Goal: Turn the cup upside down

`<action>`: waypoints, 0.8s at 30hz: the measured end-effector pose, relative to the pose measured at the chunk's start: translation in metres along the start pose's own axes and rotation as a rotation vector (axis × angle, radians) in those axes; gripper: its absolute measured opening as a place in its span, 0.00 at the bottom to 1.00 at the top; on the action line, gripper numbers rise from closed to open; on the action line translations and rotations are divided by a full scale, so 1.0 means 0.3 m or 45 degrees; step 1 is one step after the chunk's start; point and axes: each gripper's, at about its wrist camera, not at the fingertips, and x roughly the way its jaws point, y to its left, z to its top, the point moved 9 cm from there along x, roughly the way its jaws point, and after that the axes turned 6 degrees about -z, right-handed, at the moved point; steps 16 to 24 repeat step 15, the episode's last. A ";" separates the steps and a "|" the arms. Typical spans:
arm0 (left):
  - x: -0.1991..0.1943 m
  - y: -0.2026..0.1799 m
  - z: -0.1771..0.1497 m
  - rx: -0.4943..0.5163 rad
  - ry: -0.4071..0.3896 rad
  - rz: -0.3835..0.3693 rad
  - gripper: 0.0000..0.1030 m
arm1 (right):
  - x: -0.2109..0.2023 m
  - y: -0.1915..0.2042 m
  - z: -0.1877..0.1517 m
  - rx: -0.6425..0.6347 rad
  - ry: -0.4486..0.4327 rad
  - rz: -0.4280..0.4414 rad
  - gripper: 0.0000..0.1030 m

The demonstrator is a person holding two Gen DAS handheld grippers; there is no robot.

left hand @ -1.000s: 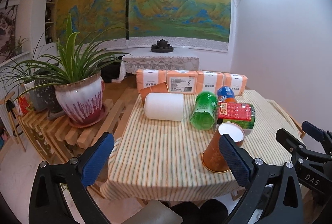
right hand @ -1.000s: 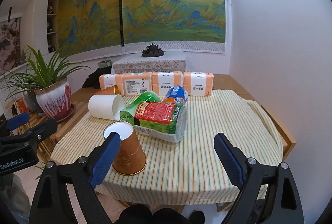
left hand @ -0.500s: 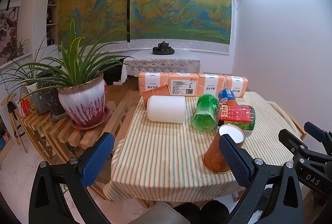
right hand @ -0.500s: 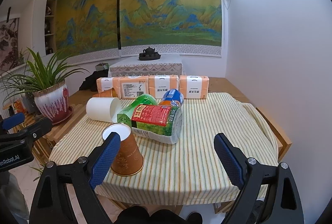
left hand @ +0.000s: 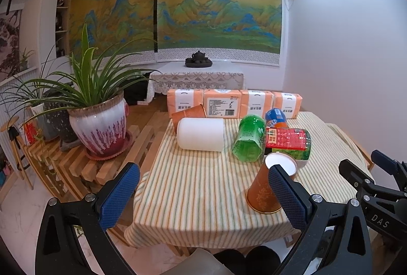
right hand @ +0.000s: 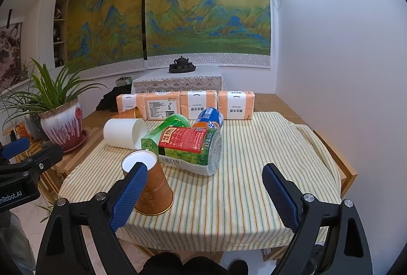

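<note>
An orange paper cup [left hand: 264,192] stands upside down near the front of the striped tablecloth, its white base on top; it also shows in the right wrist view [right hand: 152,189]. My left gripper [left hand: 203,194] is open and empty, held back from the table, its right finger overlapping the cup in view. My right gripper [right hand: 204,196] is open and empty, its left finger in front of the cup. Each gripper shows at the edge of the other's view.
A white cup [left hand: 201,134] and a second orange cup [left hand: 188,114] lie on their sides. Green bottles [left hand: 250,138], a red-labelled bottle pack [right hand: 193,145] and a blue-capped bottle [right hand: 209,117] lie mid-table. Tissue packs [left hand: 234,104] line the far edge. A potted plant [left hand: 99,119] stands left.
Both grippers have drawn back and risen slightly from the table; the view is wider. The cup stays upside down and has not moved.
</note>
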 end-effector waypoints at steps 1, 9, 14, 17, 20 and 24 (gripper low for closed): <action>0.001 -0.001 0.000 0.000 0.000 0.000 0.99 | 0.002 -0.001 -0.001 0.001 0.001 -0.001 0.87; 0.005 -0.003 -0.001 0.001 0.001 0.000 0.99 | 0.011 -0.009 -0.008 0.005 0.005 -0.009 0.87; 0.011 -0.002 -0.001 0.004 0.000 0.003 0.99 | 0.013 -0.010 -0.009 0.004 0.004 -0.010 0.87; 0.013 -0.003 -0.002 0.006 0.003 0.004 0.99 | 0.013 -0.010 -0.010 0.005 0.005 -0.009 0.87; 0.013 -0.003 -0.002 0.006 0.003 0.004 0.99 | 0.013 -0.010 -0.010 0.005 0.005 -0.009 0.87; 0.013 -0.003 -0.002 0.006 0.003 0.004 0.99 | 0.013 -0.010 -0.010 0.005 0.005 -0.009 0.87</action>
